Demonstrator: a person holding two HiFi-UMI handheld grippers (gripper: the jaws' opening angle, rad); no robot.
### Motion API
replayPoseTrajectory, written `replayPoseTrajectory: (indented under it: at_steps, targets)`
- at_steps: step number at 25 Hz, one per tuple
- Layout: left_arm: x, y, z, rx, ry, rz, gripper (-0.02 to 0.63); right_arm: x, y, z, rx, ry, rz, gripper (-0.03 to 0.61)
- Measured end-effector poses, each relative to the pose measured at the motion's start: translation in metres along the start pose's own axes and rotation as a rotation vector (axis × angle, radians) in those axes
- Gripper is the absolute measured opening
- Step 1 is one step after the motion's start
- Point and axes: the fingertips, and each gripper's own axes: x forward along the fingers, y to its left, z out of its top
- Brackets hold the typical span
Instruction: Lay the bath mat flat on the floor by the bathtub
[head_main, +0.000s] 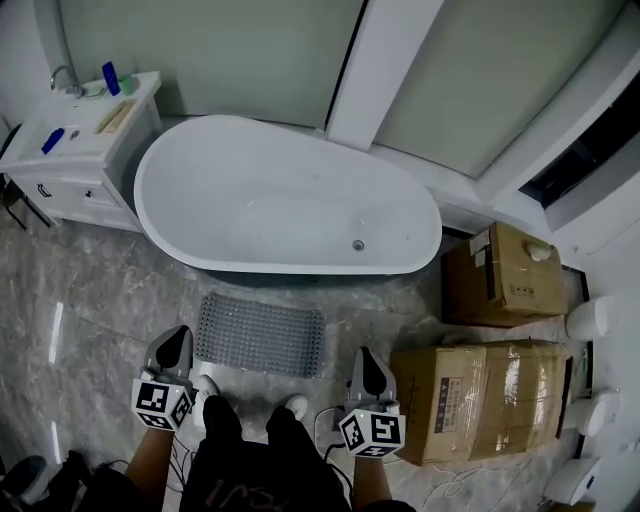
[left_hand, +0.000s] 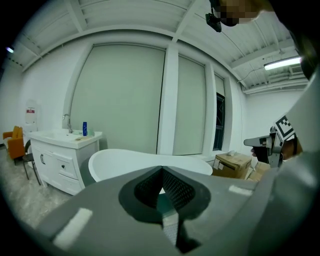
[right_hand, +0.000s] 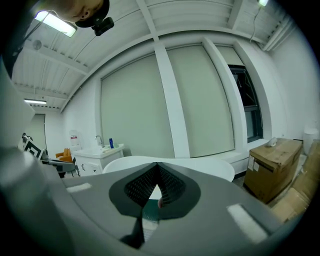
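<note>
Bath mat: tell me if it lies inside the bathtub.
No, the bath mat lies flat on the floor in front of the bathtub.

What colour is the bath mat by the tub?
The bath mat is grey with fine dots; head view shows it best.

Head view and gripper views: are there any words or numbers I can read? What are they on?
Nothing reads clearly.
Label on cardboard box: too small.
Wall sign: blurred.
Shirt print: blurred.
Marker cube: black-and-white squares, no letters.

glossy bathtub (head_main: 280, 200), knobbly bath mat (head_main: 260, 335), cardboard boxes (head_main: 480, 400)
</note>
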Motion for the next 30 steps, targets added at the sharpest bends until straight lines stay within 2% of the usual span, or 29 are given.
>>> replayPoseTrajectory:
  at_steps: [7, 12, 20, 23, 30]
  targets:
    - [-0.014, -0.016, 0.012, -0.004, -0.033, 0.014, 0.002, -0.011, -0.003, 0.010, -0.019, -0.020, 0.037, 0.023]
    - [-0.020, -0.026, 0.018, 0.009, -0.048, 0.034, 0.002, -0.019, 0.003, 0.016, -0.083, -0.029, 0.075, 0.023]
    - [-0.034, -0.049, 0.028, 0.040, -0.087, 0.046, 0.002, -0.036, -0.006, 0.022, -0.077, -0.067, 0.097, 0.023]
    - [-0.035, -0.049, 0.031, 0.028, -0.101, 0.069, 0.002, -0.035, -0.010, 0.027, -0.074, -0.080, 0.097, 0.021]
    - [-0.038, -0.056, 0.043, 0.046, -0.132, 0.063, 0.002, -0.032, 0.002, 0.031, -0.088, -0.080, 0.158, 0.020]
